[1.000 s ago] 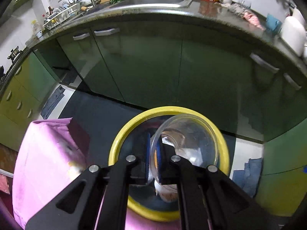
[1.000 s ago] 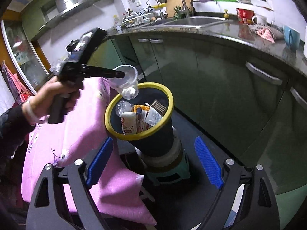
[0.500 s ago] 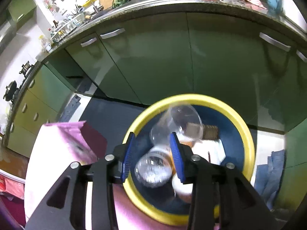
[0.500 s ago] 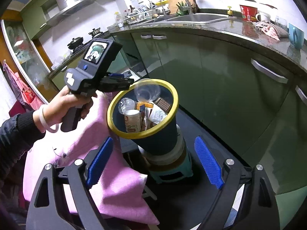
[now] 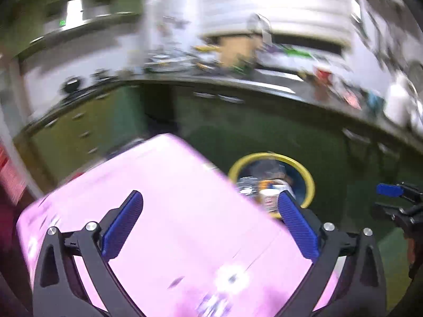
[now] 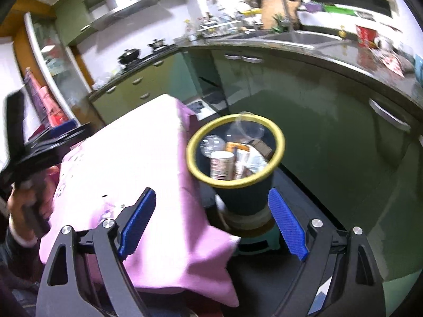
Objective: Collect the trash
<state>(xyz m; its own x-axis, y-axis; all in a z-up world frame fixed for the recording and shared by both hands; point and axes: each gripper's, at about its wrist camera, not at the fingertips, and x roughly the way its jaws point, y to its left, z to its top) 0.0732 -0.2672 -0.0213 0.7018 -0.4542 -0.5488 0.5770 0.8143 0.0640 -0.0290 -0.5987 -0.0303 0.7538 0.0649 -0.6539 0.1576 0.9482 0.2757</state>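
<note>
The clear plastic cup (image 6: pixel 247 129) lies tilted inside the yellow-rimmed trash bin (image 6: pixel 275 158), up against the far side of the rim, on top of a white labelled tub (image 6: pixel 221 164), an orange wrapper (image 6: pixel 234 146) and other packaging. The bin stands on a pale stool (image 6: pixel 253 227) on the dark floor, just beside a table draped in a pink cloth (image 6: pixel 148 163) and in front of green kitchen cabinets (image 6: pixel 330 121). The left gripper (image 5: pixel 208 220) has just been opening its jaws; its blue pads stand wide apart with nothing between them, above the pink cloth (image 5: pixel 171 198), with the bin (image 5: pixel 309 179) beyond its right finger in a badly blurred view. The right gripper (image 6: pixel 211 222) hangs over the cloth's corner and the stool, its jaws also spread wide and empty. At the left edge of the right wrist view, a hand (image 6: pixel 22 200) grips the other tool's black handle.
</note>
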